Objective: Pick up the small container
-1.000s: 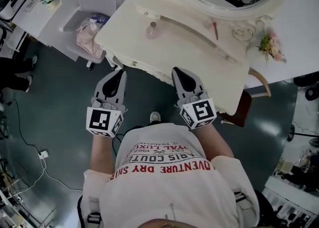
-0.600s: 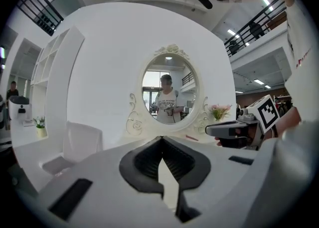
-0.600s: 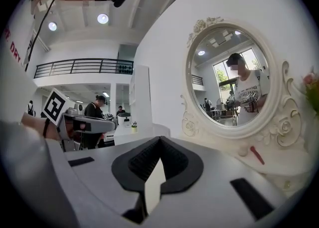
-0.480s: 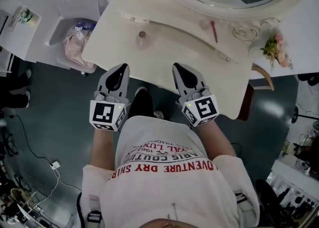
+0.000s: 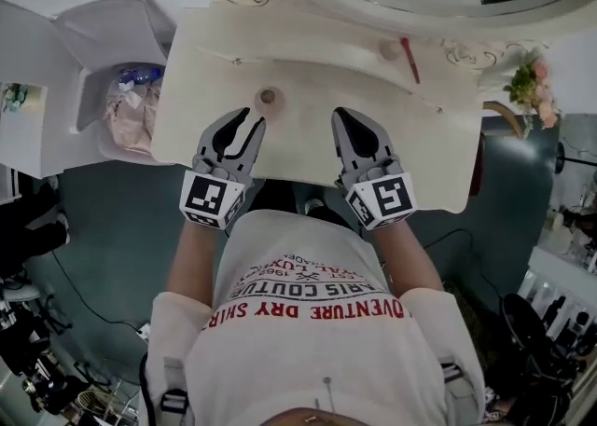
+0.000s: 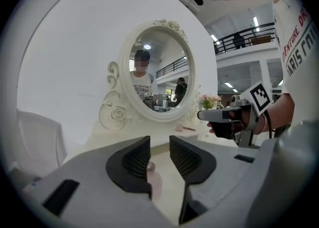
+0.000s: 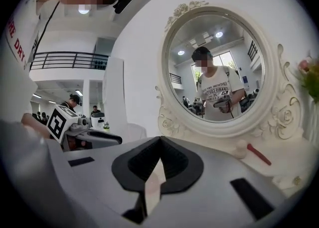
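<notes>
A small pink container [image 5: 269, 96] with a round cap stands on the cream dressing table [image 5: 308, 79], left of its middle. My left gripper [image 5: 250, 119] hovers just short of it, over the table's front part; its jaws are opening and nothing is pressed between them. In the left gripper view the container [image 6: 152, 178] shows low in the gap of the left gripper [image 6: 159, 142], still ahead of the pads. My right gripper [image 5: 345, 118] is shut and empty, level with the left one; the right gripper [image 7: 159, 141] has its jaw tips together.
An oval mirror [image 6: 162, 70] in an ornate frame rises at the table's back. Near it lie a small pale pot [image 5: 387, 48] and a red stick [image 5: 410, 59]. Pink flowers [image 5: 536, 89] stand at the right end. A white chair [image 5: 112, 42] with a bag stands left of the table.
Both grippers have come forward from over the floor to above the table's front part. The left jaws, shut before, now stand apart. The container lies much nearer the left gripper.
</notes>
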Demonstrator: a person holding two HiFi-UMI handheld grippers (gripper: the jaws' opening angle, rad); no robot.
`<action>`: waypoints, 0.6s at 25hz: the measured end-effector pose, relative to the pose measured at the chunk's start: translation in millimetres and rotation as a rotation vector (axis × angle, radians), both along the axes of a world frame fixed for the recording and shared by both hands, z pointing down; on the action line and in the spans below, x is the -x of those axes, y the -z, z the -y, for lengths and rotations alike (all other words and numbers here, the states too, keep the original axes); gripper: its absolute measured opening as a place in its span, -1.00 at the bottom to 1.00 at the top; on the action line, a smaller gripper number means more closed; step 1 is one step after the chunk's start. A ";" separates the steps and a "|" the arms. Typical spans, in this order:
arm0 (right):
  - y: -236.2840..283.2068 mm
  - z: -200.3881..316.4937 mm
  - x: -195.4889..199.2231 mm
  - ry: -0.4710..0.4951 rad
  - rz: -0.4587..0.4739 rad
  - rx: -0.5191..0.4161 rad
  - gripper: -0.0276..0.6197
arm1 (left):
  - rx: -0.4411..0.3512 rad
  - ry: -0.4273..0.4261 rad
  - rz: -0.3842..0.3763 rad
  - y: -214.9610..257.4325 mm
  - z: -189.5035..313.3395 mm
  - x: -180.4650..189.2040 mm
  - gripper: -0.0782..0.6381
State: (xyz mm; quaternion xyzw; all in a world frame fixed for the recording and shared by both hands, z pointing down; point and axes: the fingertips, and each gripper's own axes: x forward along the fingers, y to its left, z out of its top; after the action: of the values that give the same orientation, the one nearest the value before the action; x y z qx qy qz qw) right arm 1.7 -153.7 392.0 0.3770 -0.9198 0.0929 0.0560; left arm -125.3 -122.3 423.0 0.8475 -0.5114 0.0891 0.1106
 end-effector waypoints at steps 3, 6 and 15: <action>-12.5 11.3 11.9 -0.033 -0.026 0.004 -0.92 | 0.051 -0.082 0.015 -27.8 18.2 1.2 -0.41; -24.1 19.7 20.7 -0.062 -0.035 0.022 -0.92 | 0.092 -0.159 0.030 -55.0 31.9 -2.0 -0.27; -59.8 36.5 28.7 -0.124 -0.063 0.078 -0.92 | 0.110 -0.289 0.042 -112.9 56.9 -15.8 -0.15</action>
State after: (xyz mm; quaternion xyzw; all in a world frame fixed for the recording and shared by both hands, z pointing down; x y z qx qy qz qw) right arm -27.0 -190.3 451.8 0.4336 -0.8881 0.1200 0.0935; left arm -109.5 -179.1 535.9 0.9029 -0.3806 0.1497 0.1320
